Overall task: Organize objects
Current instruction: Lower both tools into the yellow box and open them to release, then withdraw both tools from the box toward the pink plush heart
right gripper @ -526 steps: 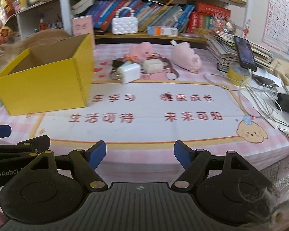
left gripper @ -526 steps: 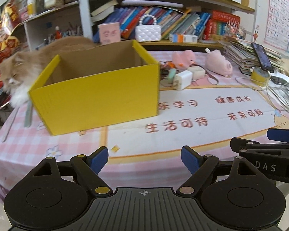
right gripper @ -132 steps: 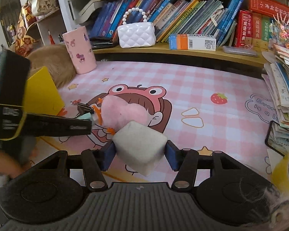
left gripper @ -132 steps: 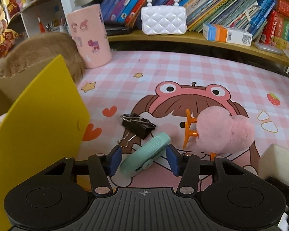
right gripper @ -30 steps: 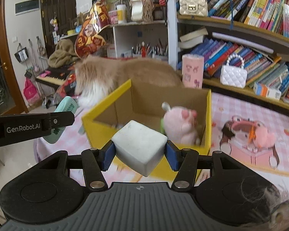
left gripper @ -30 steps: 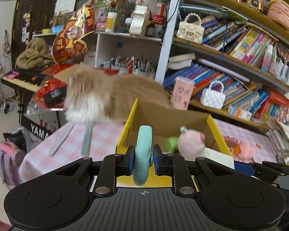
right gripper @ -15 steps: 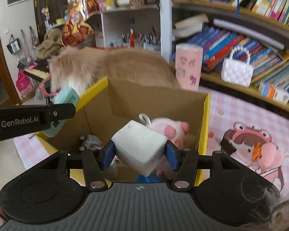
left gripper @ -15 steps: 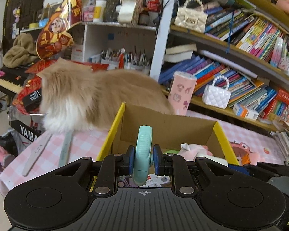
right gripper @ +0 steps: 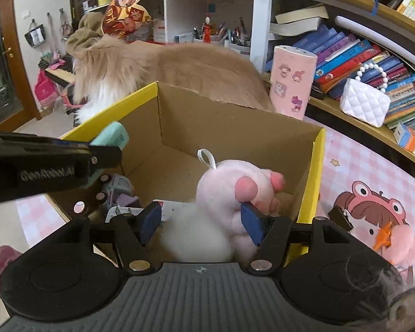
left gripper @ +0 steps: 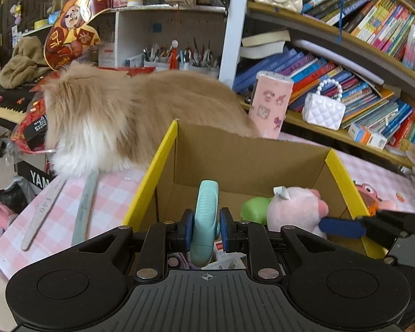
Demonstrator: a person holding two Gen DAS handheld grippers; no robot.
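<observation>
**Drop into box: right released, left pending**

Bookshelves and a cat sit behind the yellow box. Right gripper has just been opening; white block blurs between its spread jaws, apparently falling inside. Left gripper pinches the mint clip above the box's near edge. Advice: push further over the box, then release. Box floor mostly hidden; block's landing unclear.

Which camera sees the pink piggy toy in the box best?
The right wrist view: the pink piggy toy is close, lying in the yellow box with its snout and white loop clear. In the left wrist view the toy is smaller, off to one side, partly hidden behind the right gripper's finger.
</observation>
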